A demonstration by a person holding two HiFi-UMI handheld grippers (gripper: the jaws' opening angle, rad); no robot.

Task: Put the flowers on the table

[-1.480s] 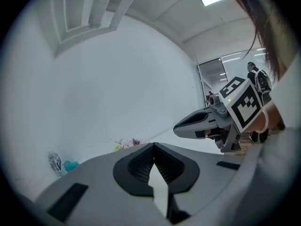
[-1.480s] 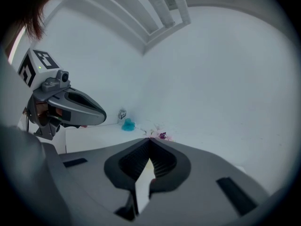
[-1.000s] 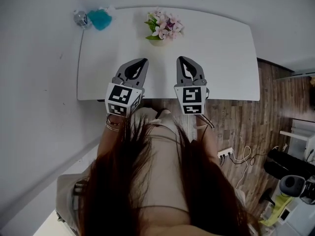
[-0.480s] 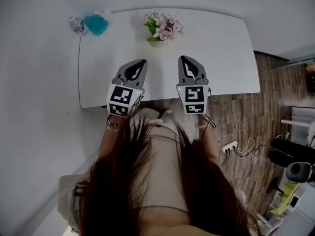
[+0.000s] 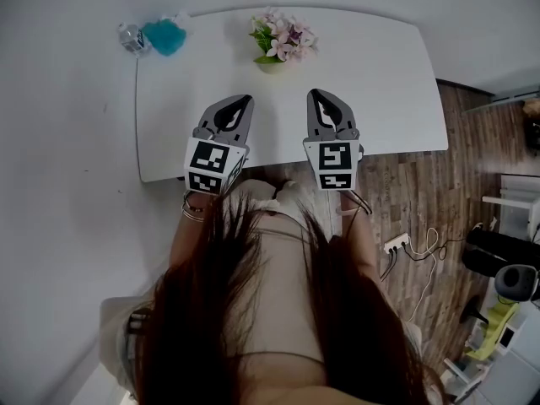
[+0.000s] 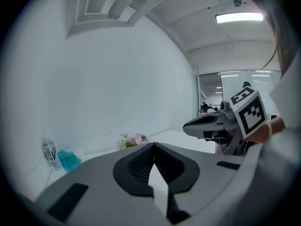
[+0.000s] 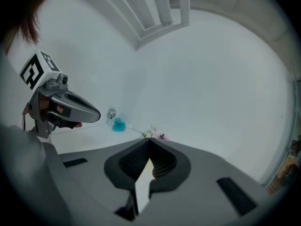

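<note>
Now we log both grippers side by side over the near part of the white table [image 5: 380, 83]: left gripper [image 5: 243, 101] and right gripper [image 5: 317, 95], each with its jaws closed together and nothing between them. We find the flowers [image 5: 283, 40], a pink and white bunch with green leaves, standing at the table's far edge by the wall, ahead of both tips and touching neither. A water bottle [image 5: 131, 37] and a teal cloth [image 5: 164, 35] sit at the far left corner.

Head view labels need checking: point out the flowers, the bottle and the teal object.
flowers [image 5: 283, 39], head view, pink blossoms.
bottle [image 5: 131, 37], head view, its body.
teal object [image 5: 164, 36], head view, its middle.
</note>
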